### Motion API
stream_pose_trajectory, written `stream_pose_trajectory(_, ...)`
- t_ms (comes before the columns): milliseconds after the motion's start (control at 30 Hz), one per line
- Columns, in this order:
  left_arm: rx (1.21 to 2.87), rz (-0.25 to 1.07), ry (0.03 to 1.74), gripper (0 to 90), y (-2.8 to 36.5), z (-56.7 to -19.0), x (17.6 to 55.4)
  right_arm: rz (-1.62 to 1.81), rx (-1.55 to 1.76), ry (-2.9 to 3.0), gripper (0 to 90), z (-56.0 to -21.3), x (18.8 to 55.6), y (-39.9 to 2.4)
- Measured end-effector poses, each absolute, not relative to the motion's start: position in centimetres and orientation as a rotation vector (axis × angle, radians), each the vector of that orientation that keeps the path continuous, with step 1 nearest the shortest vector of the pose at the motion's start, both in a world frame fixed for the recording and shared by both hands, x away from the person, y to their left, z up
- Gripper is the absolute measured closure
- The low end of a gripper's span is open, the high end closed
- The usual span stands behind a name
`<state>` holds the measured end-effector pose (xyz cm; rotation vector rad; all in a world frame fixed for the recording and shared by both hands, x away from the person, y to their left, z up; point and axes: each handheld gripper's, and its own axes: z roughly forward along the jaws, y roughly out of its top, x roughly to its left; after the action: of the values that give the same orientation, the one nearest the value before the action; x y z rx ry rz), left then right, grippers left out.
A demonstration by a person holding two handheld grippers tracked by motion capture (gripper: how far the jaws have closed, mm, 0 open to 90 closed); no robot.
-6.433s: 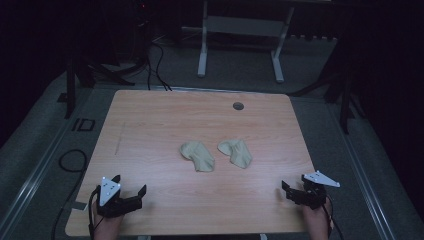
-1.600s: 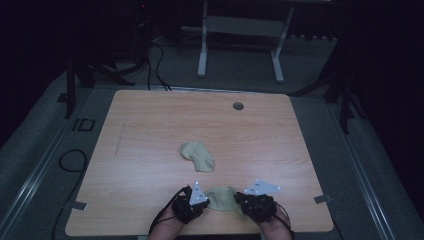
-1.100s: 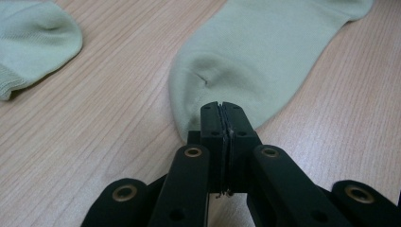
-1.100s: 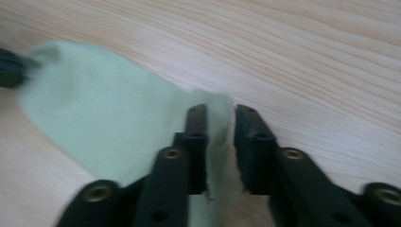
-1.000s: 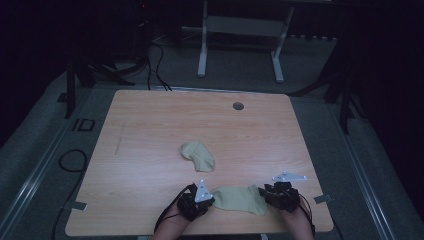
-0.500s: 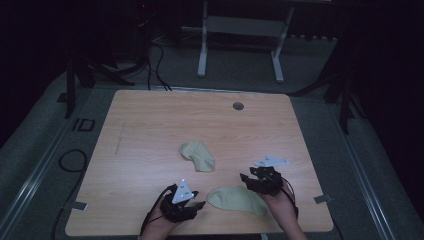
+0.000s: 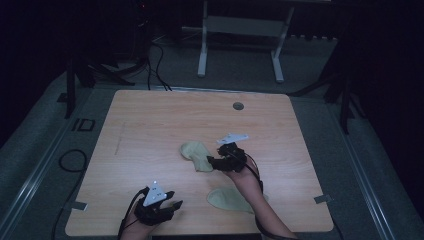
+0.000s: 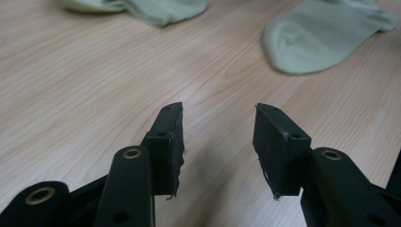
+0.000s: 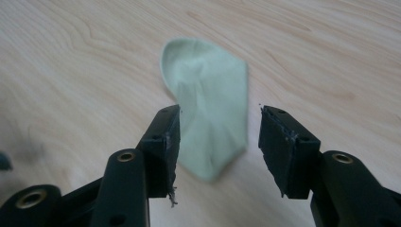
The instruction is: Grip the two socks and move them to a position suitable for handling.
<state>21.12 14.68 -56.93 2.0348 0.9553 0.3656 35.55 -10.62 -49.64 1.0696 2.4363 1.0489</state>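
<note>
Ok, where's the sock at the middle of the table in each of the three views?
High view: the middle sock lies near the table's centre, just left of the right tongs.
Left gripper view: upper left, cut by the top edge.
Right gripper view: centre, on the wood ahead of the open jaws.
Shared landmark: the wooden table; the second sock sits upper right in the left gripper view.

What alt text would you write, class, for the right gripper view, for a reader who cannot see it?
The right gripper holds its two black jaws open and empty, framing a pale green sock that lies on the light wooden table just beyond and below them. The picture is slightly blurred.
</note>
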Motion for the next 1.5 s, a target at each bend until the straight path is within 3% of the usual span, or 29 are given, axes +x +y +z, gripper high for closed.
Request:
stream_pose_trajectory(233,1.993,0.379,1.004,53.0,16.1,-56.9,21.0,0.972,1.109,2.481,44.6,-51.3,39.0,-5.9)
stream_pose_trajectory(367,1.992,0.388,0.993,53.0,16.0,-56.9,21.0,0.893,1.156,2.469,38.9,-53.0,40.7,-4.3)
stream_pose_trajectory(533,1.999,0.38,0.994,53.0,16.0,-57.0,21.1,0.813,1.162,2.456,38.5,-54.9,41.6,-2.9)
stream_pose_trajectory(633,1.996,0.379,0.998,53.0,16.1,-57.1,21.1,0.787,1.135,2.451,43.3,-55.4,41.5,-2.6)
stream_pose_trajectory(800,1.989,0.379,1.002,53.0,16.1,-57.0,21.1,0.78,1.098,2.442,74.2,-55.3,41.2,-2.6)
stream_pose_trajectory(867,1.993,0.381,0.998,53.0,16.1,-57.0,21.1,0.771,1.077,2.429,82.4,-55.4,41.1,-2.7)
stream_pose_trajectory(1233,1.997,0.377,0.999,53.0,15.9,-57.1,21.1,0.821,1.105,2.418,84.2,-51.8,40.9,-5.2)
stream_pose_trajectory(1500,2.002,0.355,0.991,53.0,15.4,-57.2,21.2,0.843,1.162,2.38,84.2,-49.4,40.1,-9.7)
